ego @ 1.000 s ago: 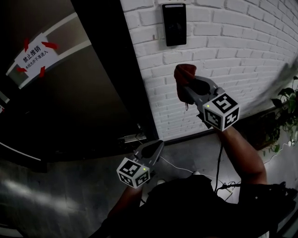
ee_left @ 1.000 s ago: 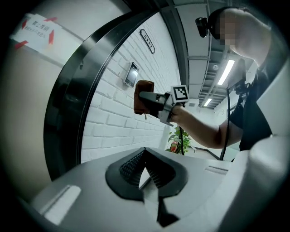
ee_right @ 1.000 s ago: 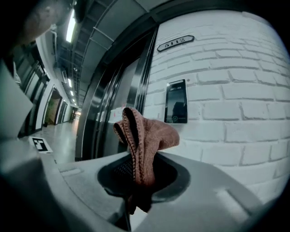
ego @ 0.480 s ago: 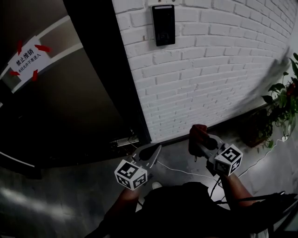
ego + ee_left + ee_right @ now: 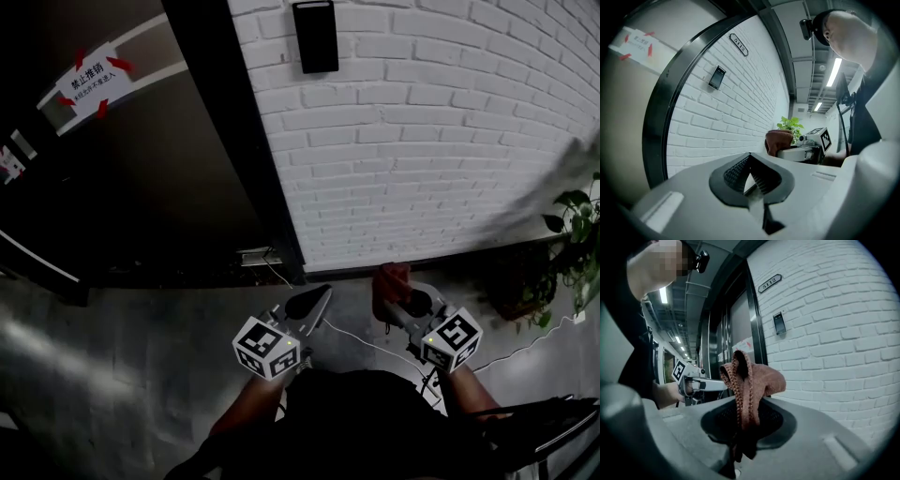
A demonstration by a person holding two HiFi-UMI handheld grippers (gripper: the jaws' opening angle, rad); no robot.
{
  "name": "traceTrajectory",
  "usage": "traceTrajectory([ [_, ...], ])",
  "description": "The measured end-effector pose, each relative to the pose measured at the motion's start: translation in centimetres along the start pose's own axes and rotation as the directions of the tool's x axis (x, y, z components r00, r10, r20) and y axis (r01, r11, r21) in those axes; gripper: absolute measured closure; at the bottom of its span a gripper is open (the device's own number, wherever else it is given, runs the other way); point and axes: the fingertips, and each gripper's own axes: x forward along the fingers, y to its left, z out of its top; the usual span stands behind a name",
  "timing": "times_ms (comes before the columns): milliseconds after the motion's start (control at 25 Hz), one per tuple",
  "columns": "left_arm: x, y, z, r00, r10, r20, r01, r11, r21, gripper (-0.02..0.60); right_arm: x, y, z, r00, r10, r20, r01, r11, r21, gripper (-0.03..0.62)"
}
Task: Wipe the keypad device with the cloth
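Note:
The black keypad device (image 5: 315,36) hangs high on the white brick wall, also small in the left gripper view as the keypad device (image 5: 716,77) and in the right gripper view as the keypad device (image 5: 779,324). My right gripper (image 5: 390,286) is low, far below the keypad, shut on a reddish-brown cloth (image 5: 391,282). The cloth (image 5: 748,380) bunches up out of the closed jaws in the right gripper view. My left gripper (image 5: 316,301) sits beside it, shut with nothing between its jaws (image 5: 750,171).
A dark door with a black frame (image 5: 234,141) stands left of the brick wall (image 5: 422,141), bearing a white sign with red tape (image 5: 92,77). A potted plant (image 5: 572,244) is at the right. A white cable (image 5: 366,342) trails over the grey floor.
My right gripper with the cloth came down from just under the keypad to waist height beside the left gripper. The head view shifted; the left gripper barely moved.

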Motion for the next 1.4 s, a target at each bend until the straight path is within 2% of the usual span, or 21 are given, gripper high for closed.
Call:
traceTrajectory([
  [240, -0.1, -4.3, -2.1, 0.996, 0.091, -0.013, -0.091, 0.996, -0.012, 0.565, -4.2, -1.0, -1.2, 0.999, 0.038, 0.013, -0.038, 0.999, 0.028, 0.534],
  [360, 0.0, -5.7, -2.6, 0.994, 0.110, -0.018, -0.110, 0.994, -0.010, 0.565, -5.4, -1.4, -1.3, 0.999, 0.044, 0.010, -0.045, 0.998, 0.032, 0.534],
  [560, -0.4, -7.0, -2.6, 0.994, 0.106, -0.022, -0.106, 0.994, 0.001, 0.565, -6.6, -0.8, -1.0, 0.999, 0.045, 0.016, -0.045, 0.999, 0.031, 0.534],
  [1040, -3.3, -5.0, -0.8, 0.998, 0.064, -0.012, -0.063, 0.997, 0.033, 0.565, -4.7, 3.0, -0.9, 0.999, -0.012, 0.039, 0.010, 1.000, 0.030, 0.536],
  [1400, -4.2, -4.2, -0.4, 0.999, 0.051, -0.008, -0.051, 0.998, 0.037, 0.565, -4.4, 3.9, -1.0, 0.998, -0.048, 0.045, 0.046, 0.998, 0.043, 0.537],
])
